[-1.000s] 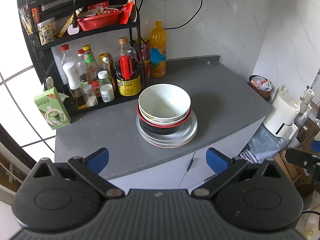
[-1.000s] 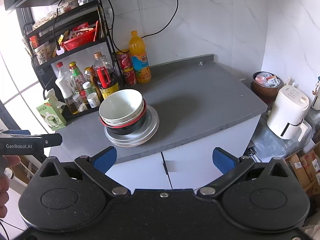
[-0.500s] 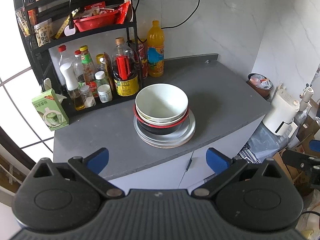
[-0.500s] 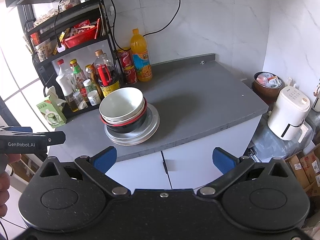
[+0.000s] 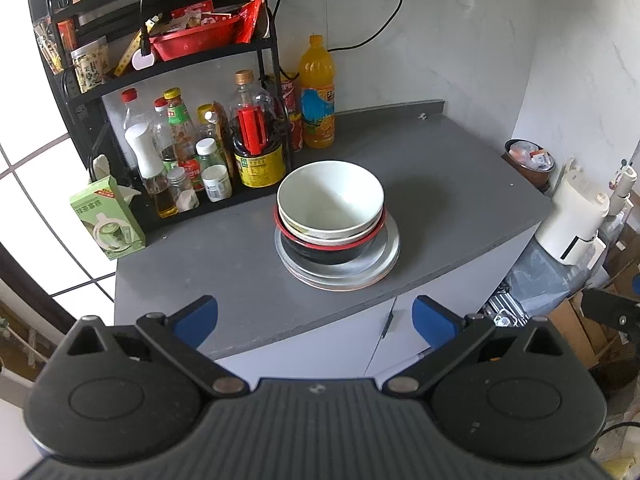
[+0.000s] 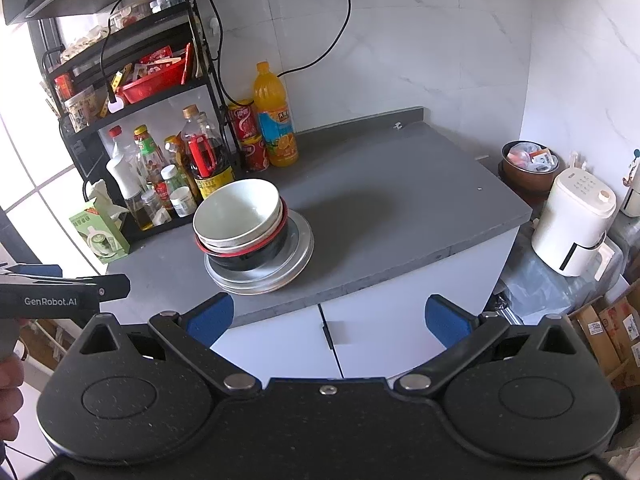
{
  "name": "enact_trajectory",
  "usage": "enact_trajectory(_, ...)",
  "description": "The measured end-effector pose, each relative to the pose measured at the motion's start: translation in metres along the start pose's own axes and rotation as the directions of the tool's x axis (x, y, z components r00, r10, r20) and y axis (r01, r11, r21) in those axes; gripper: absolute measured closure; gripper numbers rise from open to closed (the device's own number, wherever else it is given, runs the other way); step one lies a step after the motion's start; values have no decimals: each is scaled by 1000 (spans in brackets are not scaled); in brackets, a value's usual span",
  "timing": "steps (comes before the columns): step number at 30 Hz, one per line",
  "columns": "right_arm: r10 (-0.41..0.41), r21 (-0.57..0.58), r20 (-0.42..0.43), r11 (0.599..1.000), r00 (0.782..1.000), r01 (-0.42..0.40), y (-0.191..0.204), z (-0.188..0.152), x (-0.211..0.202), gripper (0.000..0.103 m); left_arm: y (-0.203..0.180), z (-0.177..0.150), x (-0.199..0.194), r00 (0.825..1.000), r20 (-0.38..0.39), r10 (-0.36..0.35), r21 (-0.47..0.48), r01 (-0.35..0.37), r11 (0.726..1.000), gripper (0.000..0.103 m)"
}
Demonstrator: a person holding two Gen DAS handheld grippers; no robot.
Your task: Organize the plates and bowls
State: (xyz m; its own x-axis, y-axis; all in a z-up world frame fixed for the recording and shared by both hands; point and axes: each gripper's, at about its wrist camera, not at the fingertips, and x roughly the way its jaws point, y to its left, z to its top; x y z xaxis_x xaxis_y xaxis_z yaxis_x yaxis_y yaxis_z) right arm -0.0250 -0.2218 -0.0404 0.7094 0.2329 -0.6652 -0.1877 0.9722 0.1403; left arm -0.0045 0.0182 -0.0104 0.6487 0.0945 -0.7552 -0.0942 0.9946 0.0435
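A stack of dishes stands on the grey counter (image 5: 440, 184): a white bowl (image 5: 330, 196) on top, nested in another pale bowl and a black bowl with a red rim (image 5: 332, 246), all on metal plates (image 5: 380, 258). The same white bowl (image 6: 236, 210) and plates (image 6: 296, 258) show in the right wrist view. My left gripper (image 5: 316, 316) is open and empty, held back from the counter's front edge. My right gripper (image 6: 330, 316) is also open and empty, in front of the white cabinet doors (image 6: 380, 332). The left gripper's body (image 6: 64, 292) appears at the left edge.
A black rack (image 5: 168, 60) with sauce bottles and a red basket stands at the back left. An orange juice bottle (image 5: 317, 92) and a green tissue box (image 5: 107, 218) sit on the counter. A white appliance (image 6: 574, 226) and cardboard boxes lie to the right, below the counter.
Both grippers have shifted only slightly; the dish stack sits a little lower and more to the left in the left wrist view. Nothing was grasped or moved.
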Motion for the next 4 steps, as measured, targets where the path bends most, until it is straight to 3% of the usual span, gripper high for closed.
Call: enact_trajectory(4,0,4,-8,1000,1000,0,-2,0,1,0,-3,0,-1,1000,5,1,9,-1,1000,0)
